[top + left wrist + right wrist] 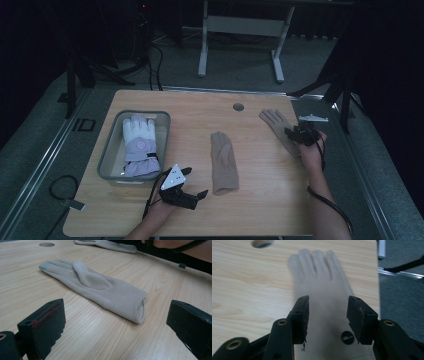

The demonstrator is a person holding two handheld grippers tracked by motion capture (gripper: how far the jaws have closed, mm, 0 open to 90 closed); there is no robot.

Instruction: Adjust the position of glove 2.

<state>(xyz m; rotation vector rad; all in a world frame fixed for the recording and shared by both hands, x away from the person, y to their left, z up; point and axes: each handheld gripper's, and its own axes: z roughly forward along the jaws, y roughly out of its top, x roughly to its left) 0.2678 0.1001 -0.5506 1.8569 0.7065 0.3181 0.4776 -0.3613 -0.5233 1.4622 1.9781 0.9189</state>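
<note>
1. Gloves: we see one beige glove (223, 162) mid-table, another (324, 297) near the right edge.
2. Our right gripper (328, 315) hovers unclenched over that edge glove.
3. Our left gripper (112, 325) stands released near the front edge.

2 beige gloves (223, 162) (280, 129), flat, apart

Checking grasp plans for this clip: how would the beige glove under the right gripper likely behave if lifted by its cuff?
The beige glove lies flat and thin on the table, so it would probably hang limp and fold. It looks like soft knit fabric, likely light and not slippery. The right gripper has its jaws open over the glove, so pushing might bunch it up rather than slide it.
</note>
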